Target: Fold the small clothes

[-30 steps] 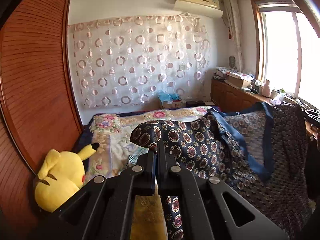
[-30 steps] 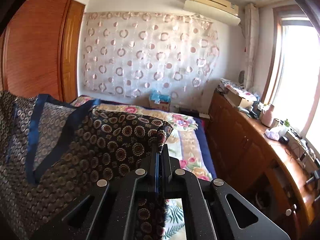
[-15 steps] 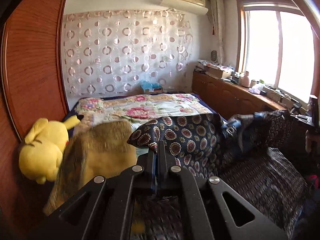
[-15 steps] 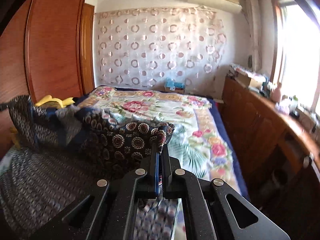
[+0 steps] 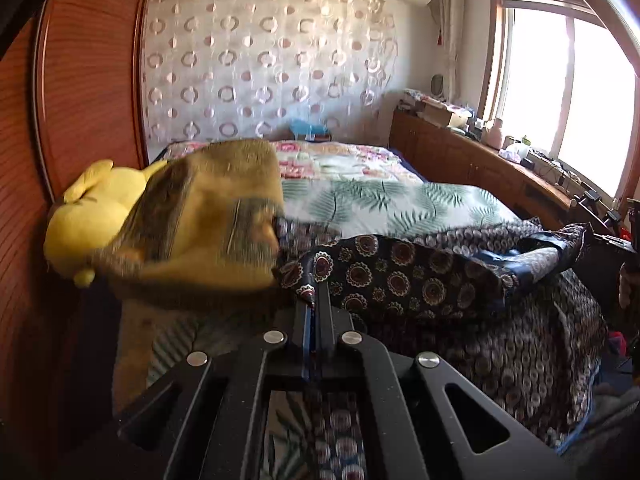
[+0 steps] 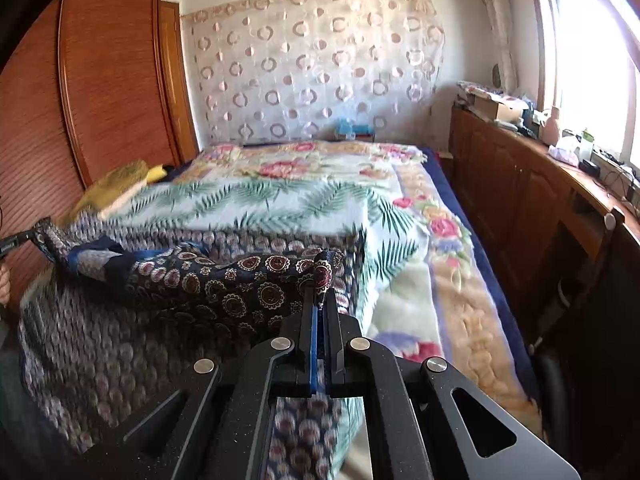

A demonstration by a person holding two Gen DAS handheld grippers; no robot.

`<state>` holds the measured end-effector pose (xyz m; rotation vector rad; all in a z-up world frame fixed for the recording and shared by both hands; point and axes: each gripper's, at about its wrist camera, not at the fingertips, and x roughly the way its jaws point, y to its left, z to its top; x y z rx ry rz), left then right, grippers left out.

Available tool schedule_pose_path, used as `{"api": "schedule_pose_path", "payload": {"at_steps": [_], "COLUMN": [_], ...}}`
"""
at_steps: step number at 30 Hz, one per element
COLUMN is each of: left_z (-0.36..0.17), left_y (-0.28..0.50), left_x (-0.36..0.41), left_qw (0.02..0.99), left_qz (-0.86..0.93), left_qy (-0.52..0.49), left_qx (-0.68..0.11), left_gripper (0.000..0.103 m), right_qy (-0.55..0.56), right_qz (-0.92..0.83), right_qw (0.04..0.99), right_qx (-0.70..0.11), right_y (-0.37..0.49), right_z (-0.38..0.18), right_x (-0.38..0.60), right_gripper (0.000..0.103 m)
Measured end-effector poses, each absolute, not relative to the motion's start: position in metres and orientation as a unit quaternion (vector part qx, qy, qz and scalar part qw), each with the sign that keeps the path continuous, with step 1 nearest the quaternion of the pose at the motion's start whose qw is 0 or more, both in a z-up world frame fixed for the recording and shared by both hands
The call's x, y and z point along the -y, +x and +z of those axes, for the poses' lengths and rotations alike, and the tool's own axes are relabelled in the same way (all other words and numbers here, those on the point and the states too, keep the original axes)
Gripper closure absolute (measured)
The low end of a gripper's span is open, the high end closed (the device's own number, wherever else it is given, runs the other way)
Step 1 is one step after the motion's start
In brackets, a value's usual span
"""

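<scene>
A dark navy garment with round medallion prints and a blue trim (image 5: 400, 276) (image 6: 224, 284) stretches between my two grippers over the near end of the bed. My left gripper (image 5: 312, 300) is shut on one corner of it. My right gripper (image 6: 322, 300) is shut on the opposite corner. The cloth sags between them and its lower part lies on the bedspread. The far corner, pinched by the other gripper, shows at the right edge of the left wrist view (image 5: 576, 236) and at the left edge of the right wrist view (image 6: 44, 236).
A floral and leaf-print bedspread (image 6: 304, 196) covers the bed. A yellow plush toy (image 5: 96, 212) and a mustard fuzzy cloth (image 5: 208, 216) lie at the left by a wooden wardrobe (image 5: 92, 92). A wooden cabinet (image 6: 520, 184) with clutter runs along the window side.
Both grippers have come down and forward with the garment, which hung upright before and now drapes low onto the bed. The mustard cloth has shifted up beside the plush toy.
</scene>
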<state>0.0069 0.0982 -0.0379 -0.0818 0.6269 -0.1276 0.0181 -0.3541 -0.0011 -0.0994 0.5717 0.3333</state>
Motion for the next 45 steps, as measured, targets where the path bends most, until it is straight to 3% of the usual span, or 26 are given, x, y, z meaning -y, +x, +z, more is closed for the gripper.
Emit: {"api": "schedule_pose_path", "payload": {"at_steps": [5,8,14,16,18,20,25,34,43,45], "left_z": [-0.061,-0.065,-0.056,-0.053,-0.050,-0.046,-0.030,-0.012,-0.030,-0.038], "left_y": [-0.003,-0.008,-0.014,-0.013,-0.012,-0.009,0.012,0.068,0.119,0.126], "left_x": [-0.101,-0.106,-0.126,-0.134,-0.142,-0.147,-0.144,-0.110,-0.090,-0.091], "left_qw": [0.936,0.935,0.939,0.940,0.941,0.943,0.948,0.952,0.935,0.930], "left_qz": [-0.051,-0.040,-0.007,0.009,0.018,0.015,0.012,-0.045,-0.060,-0.056], "left_qy": [-0.038,-0.034,-0.029,-0.028,-0.030,-0.035,-0.022,0.014,0.037,0.038], "left_qx": [-0.347,-0.350,-0.343,-0.340,-0.336,-0.332,-0.316,-0.304,-0.347,-0.361], "left_gripper": [0.101,0.092,0.062,0.053,0.031,0.020,0.020,0.020,0.020,0.027], "right_qy": [-0.067,-0.060,-0.074,-0.079,-0.075,-0.075,-0.081,-0.087,-0.102,-0.108], "right_qz": [0.173,0.179,0.173,0.163,0.156,0.152,0.141,0.155,0.142,0.133], "right_qw": [0.933,0.932,0.932,0.935,0.940,0.944,0.950,0.938,0.920,0.917], "right_qx": [-0.308,-0.308,-0.309,-0.304,-0.293,-0.284,-0.267,-0.298,-0.350,-0.360], "right_y": [0.034,0.038,0.025,0.022,0.019,0.019,0.025,0.088,0.154,0.164], "right_z": [-0.003,0.005,0.015,0.026,0.036,0.047,0.067,0.055,0.040,0.038], "right_x": [0.342,0.345,0.354,0.358,0.364,0.367,0.372,0.347,0.337,0.337], "right_gripper": [0.102,0.101,0.098,0.087,0.081,0.079,0.059,0.052,0.043,0.043]}}
